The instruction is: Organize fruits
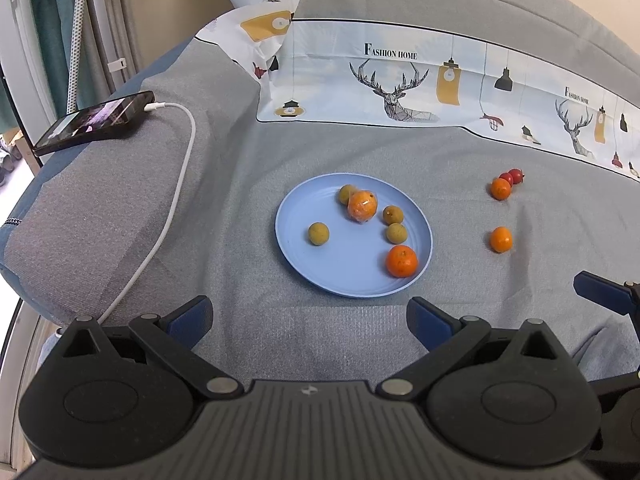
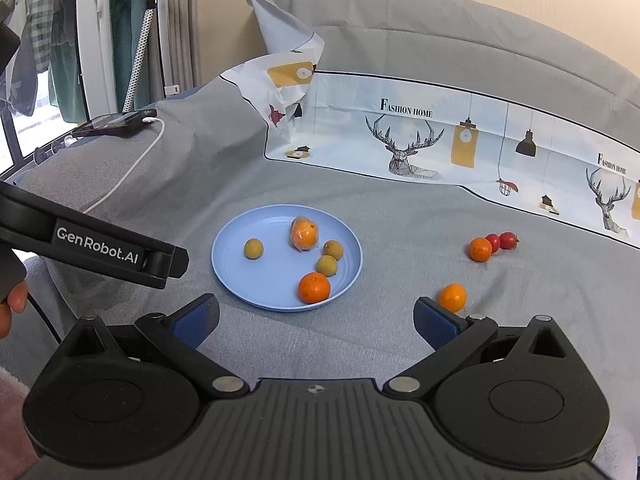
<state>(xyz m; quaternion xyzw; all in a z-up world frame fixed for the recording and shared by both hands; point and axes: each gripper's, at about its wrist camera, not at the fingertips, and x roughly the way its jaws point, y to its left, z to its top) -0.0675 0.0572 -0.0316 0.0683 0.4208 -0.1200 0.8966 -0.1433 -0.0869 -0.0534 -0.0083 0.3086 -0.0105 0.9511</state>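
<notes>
Both your grippers are empty, jaws spread wide: left gripper (image 1: 310, 322) hangs back from the blue plate (image 1: 304, 256), right gripper (image 2: 316, 320) sits nearer the loose fruit. Gathering looks partway done. On the plate: four small yellow-green round fruits, likely longans (one at (image 1: 318, 233)), a bare mandarin (image 1: 401, 261), and a plastic-wrapped mandarin (image 1: 362, 206). Still off it, on the grey cloth (image 1: 240, 184): a near mandarin (image 2: 452, 297) just beyond your right finger pad (image 2: 436, 324), a far mandarin (image 2: 480, 249) touching two cherry tomatoes (image 2: 502, 241).

Next move, I'd judge: right gripper forward onto the near mandarin, close gently since it will roll, then carry it left to the plate.

Readable text: "FASHION HOME" on the printed sheet (image 2: 406, 109), "GenRobot.AI" on the left gripper's side.
</notes>
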